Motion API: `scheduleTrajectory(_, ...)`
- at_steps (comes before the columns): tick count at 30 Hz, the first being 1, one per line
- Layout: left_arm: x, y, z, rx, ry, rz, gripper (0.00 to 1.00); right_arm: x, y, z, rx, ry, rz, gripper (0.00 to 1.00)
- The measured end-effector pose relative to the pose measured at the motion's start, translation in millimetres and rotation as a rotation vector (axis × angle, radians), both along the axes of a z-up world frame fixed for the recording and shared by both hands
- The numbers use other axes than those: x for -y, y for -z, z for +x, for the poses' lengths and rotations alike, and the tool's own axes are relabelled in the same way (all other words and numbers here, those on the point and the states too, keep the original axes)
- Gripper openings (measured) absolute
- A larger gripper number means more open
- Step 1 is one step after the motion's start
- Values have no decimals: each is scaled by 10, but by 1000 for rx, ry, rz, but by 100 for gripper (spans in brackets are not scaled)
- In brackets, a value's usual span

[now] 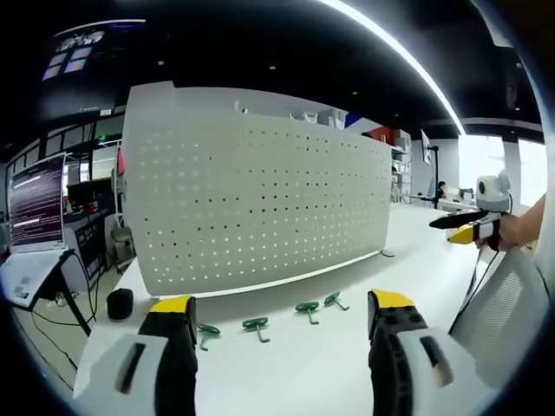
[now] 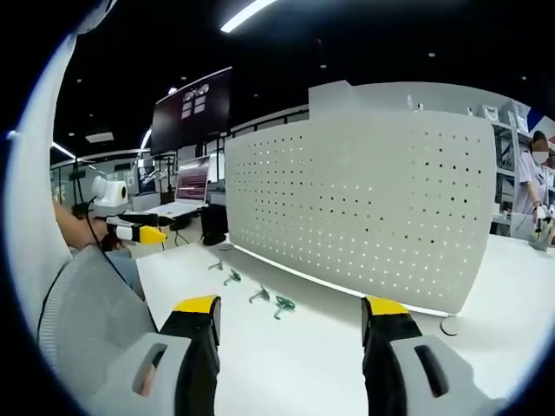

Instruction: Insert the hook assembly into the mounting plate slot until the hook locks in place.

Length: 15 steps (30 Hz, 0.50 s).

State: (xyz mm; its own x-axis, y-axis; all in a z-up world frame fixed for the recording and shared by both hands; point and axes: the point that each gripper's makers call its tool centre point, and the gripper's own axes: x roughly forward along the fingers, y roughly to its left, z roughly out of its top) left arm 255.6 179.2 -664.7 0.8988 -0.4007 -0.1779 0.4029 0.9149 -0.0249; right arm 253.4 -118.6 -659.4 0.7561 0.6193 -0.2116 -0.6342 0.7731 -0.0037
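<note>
Nothing showing legibly: lines glowing on the monitor [image 1: 36,201] too small to read, panels on the hanging screen [image 2: 198,102] blurring beyond reading.

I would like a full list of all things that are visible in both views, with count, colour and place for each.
pegboard: one, white, perforated, upright on the table
hooks: four, green, lying in a row on the table before the pegboard
table: one, white, under everything
black object: one, small, at the table's left edge in the left gripper view
laptop: one, lit screen, on a stand left of the table
wall screen: one, dark, high in the background
person: one, white coat, far right behind the pegboard
left gripper: yellow-tipped jaws apart, holding nothing
right gripper: yellow-tipped jaws apart, holding nothing
</note>
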Motion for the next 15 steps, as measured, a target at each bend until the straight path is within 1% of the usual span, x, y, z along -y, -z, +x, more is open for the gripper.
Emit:
scheduleTrajectory(5, -4, -23, -6, 10, 0, -3, 80, -20, 1, -1, -3, -9, -5, 63)
scheduleTrajectory(15, 1, -11, 8, 7, 10, 3, 81, -78, -39, 13, 6, -28, -9, 62)
